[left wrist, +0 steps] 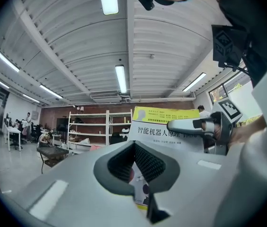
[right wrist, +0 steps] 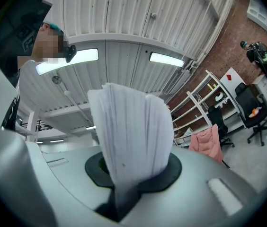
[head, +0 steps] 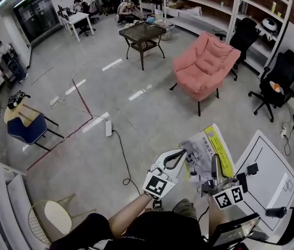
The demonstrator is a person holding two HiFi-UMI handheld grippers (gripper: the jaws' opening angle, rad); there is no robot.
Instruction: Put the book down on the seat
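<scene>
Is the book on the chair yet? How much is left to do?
Not yet. Done: the book is picked up and in the air. In hand: the left hand-held gripper and the right hand-held gripper both clamp it, one at each side. Left: the pink armchair stands some way ahead with nothing on its seat, so the book must be carried there and laid down.

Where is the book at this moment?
In the head view the book is low, right of centre, held by the left gripper and the right gripper, short of the pink armchair.
</scene>
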